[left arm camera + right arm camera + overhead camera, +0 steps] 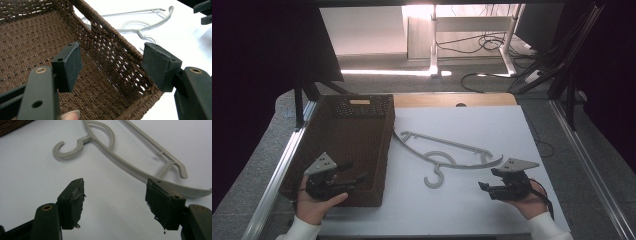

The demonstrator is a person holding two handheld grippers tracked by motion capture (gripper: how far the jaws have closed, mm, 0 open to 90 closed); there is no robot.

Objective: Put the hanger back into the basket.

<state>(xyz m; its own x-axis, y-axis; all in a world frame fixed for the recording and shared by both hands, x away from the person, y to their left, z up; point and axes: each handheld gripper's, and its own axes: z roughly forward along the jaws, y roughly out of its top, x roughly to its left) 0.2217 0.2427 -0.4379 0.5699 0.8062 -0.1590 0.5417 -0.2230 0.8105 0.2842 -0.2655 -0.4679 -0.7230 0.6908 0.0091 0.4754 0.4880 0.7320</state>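
My left gripper (362, 176) hangs over the near right corner of the brown woven basket (343, 135), hand low at the table's front edge, jaws spread wide with nothing between them; my right gripper (481, 186) sits level near the white table (472, 125) top, pointing left, jaws spread and empty; the grey plastic hanger (447, 152) lies flat on the table just right of the basket, its hook toward me, near my right jaws but apart from them; beyond the table, a grey floor with cables and a desk frame.
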